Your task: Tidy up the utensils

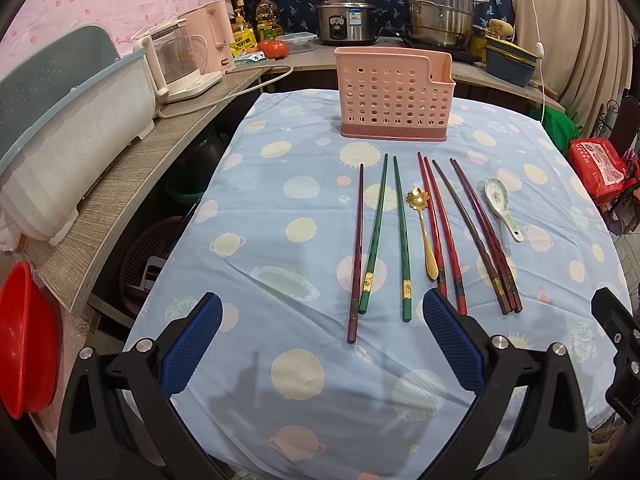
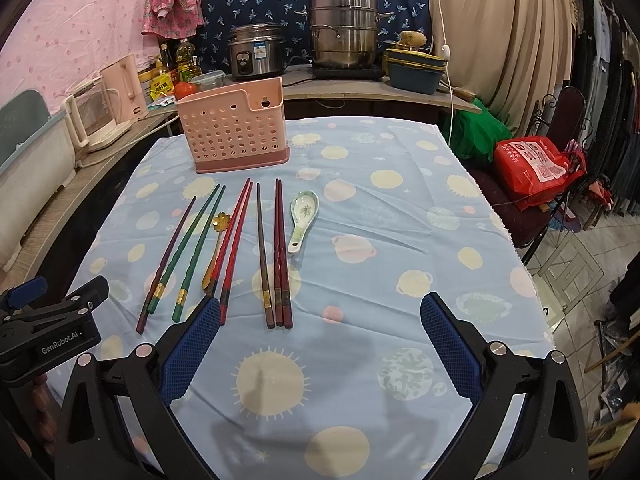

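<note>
Blue cloth printed with suns and planets covers my worktop point(image 1: 280, 208), and beyond its far edge a counter carries a rice cooker point(image 1: 346, 16), a tall steel steamer pot point(image 1: 440, 8), oil bottles point(image 1: 266, 18) and a pink kettle point(image 1: 214, 40). At the far side of the cloth stands the pink perforated utensil holder point(image 1: 394, 96), upright on its darker base, and I see nothing sticking out of its top.

Nearer to me the utensils lie in a loose row, all pointing roughly toward the holder. From the left: a single dark purple chopstick point(image 1: 357, 248), two green chopsticks point(image 1: 376, 232) with gold bands, a gold spoon point(image 1: 424, 232) with a flower-shaped bowl, a pair of red chopsticks point(image 1: 440, 224), three dark maroon chopsticks point(image 1: 480, 236) fanned close together, and at the far right a white ceramic soup spoon point(image 1: 500, 204) with a green pattern, lying face up.

My left tongs point(image 1: 322, 312) hover just above the cloth at the near ends of the green chopsticks, spread wide and gripping nothing. My right tongs point(image 2: 320, 312) hang over the near right part of the cloth, also spread wide and empty, the left blue pad point(image 2: 192, 344) just beside the near tips of the red pair.
</note>
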